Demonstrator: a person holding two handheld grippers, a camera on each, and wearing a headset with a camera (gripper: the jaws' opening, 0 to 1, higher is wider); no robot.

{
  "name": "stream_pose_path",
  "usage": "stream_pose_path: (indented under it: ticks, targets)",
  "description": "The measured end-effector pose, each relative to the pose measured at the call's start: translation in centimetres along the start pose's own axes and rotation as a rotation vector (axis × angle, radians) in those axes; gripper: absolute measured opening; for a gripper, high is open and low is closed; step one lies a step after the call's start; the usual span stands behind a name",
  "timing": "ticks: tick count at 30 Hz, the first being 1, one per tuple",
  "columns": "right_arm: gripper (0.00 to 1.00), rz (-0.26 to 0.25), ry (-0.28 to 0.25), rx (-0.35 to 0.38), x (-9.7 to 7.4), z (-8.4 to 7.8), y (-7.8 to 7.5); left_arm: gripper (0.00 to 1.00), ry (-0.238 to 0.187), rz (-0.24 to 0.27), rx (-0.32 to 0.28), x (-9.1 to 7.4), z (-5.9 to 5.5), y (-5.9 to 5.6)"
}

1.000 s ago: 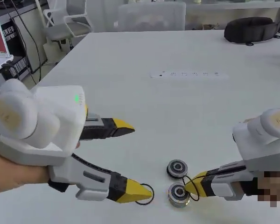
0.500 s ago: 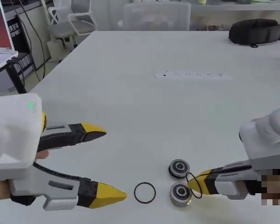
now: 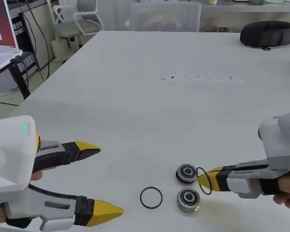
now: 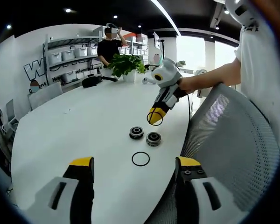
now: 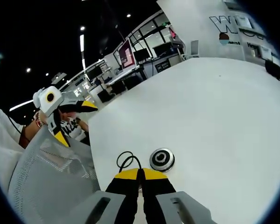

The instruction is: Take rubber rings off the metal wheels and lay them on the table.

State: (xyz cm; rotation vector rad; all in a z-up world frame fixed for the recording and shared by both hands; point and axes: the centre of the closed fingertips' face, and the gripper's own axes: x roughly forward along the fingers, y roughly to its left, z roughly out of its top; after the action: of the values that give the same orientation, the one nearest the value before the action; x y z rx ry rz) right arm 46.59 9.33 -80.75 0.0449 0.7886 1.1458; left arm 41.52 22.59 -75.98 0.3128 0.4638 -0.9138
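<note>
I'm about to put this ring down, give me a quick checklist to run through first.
1. Grip on the held ring: ok, the right gripper has its jaws shut on it.
2. Held ring free of the wheels: ok, the left gripper view shows it lifted above the far wheel and the near wheel.
3. Room to lay it down: ok, the table is bare around the wheels.
4. Left gripper out of the way: ok, open and off to the side.
5. Loose ring: ok, flat on the table, apart from the near wheel.
6. More rings on the wheels: cannot tell.
</note>
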Motion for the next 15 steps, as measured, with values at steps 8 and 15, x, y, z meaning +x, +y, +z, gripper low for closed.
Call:
stream_pose_path:
  ticks: [8,15]
  targets:
    - [0.00,-0.008,-0.047,-0.006,-0.2,1.3,0.6,0.68,0.000,-0.007,-0.019,0.3,-0.4,-0.5]
    - [0.00,-0.013,-0.067,-0.043,0.1,2.0,1.6,0.67,-0.002,-0.007,-0.029,0.3,-0.5,-0.4]
